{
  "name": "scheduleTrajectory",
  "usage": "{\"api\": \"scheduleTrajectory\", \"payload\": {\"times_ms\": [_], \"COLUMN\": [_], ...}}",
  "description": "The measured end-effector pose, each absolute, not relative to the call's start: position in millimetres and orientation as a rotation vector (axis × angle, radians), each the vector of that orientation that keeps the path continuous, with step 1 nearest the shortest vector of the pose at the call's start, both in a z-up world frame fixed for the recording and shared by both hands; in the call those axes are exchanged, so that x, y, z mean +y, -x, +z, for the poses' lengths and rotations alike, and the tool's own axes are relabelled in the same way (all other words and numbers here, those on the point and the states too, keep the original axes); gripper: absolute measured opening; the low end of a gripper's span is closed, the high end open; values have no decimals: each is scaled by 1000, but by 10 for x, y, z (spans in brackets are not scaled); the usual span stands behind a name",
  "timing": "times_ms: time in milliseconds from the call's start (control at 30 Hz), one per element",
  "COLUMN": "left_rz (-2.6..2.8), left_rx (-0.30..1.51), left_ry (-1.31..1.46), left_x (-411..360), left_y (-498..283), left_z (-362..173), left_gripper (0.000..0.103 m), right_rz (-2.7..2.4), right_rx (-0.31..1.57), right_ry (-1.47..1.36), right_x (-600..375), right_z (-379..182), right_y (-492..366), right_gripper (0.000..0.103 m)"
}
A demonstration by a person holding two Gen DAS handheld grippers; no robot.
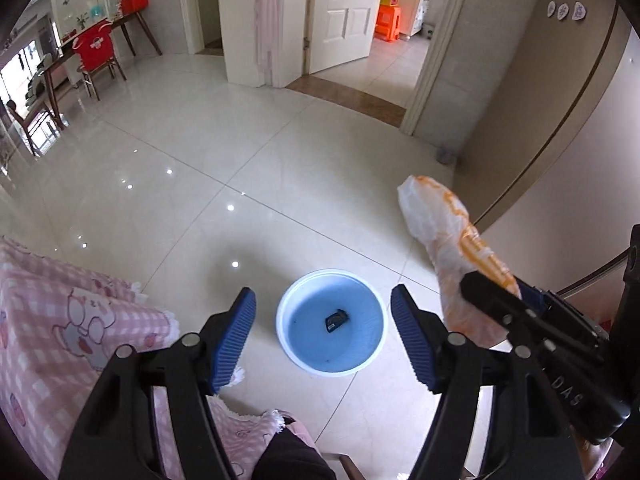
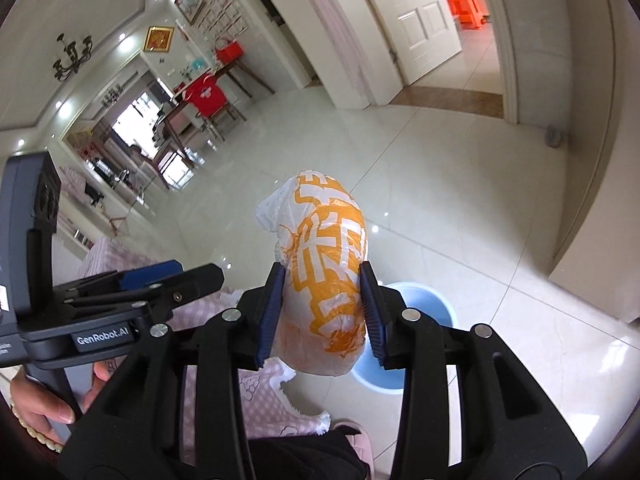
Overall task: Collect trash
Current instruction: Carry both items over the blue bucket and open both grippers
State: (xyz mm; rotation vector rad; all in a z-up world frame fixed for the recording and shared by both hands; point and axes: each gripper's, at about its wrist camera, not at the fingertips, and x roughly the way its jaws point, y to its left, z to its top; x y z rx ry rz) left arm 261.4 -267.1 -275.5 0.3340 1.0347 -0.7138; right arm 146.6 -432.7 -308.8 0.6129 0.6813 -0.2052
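A wadded white-and-orange plastic bag (image 2: pixel 324 276), the trash in hand, sits pinched between the blue pads of my right tool (image 2: pixel 323 312), which is clamped on its lower half while the rest bulges out ahead of the tips. I hold it tilted downward, and just below and beyond the tips is the blue bin (image 1: pixel 331 322) on the tiled floor (image 1: pixel 200 184), so the bag appears lined up for a drop. My left tool (image 1: pixel 323 336) hangs wide and empty directly over the bin's mouth, its pads framing the rim; inside lies one small dark blue scrap (image 1: pixel 336 319), apparently already binned. To the left of that tool, a pink checked cloth (image 1: pixel 60 320) drapes over furniture. A hand (image 2: pixel 44 408) grips the left tool's handle. The bag is not yet over the bin's centre, so I judge a short carry is needed before release.
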Motion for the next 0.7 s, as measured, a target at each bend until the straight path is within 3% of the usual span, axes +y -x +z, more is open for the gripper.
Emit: {"api": "scheduleTrajectory", "payload": {"times_ms": [200,267,333,700], "left_rz": [-674,-661,-644,-583], "left_rx": [1020,1013,1010,953], "left_ry": [-309,-304,-286,-251], "left_x": [-2470,-2422,-2361,-1950], "left_y": [-2606,-2616,-2636,-2549], "left_z": [-2654,-2632,-2599,-2316], "left_gripper": [69,69,70,74], "right_rz": [-194,-210,-235,-220], "right_rx": [681,662,637,666], "right_ry": [-595,-588,-571,-523], "right_x": [-4251,-4249,-4190,-3888], "right_z": [-3072,-3070,-3057,-2858], "right_y": [-1545,-1552,-1520,-1483], "right_gripper": [41,46,76,78]}}
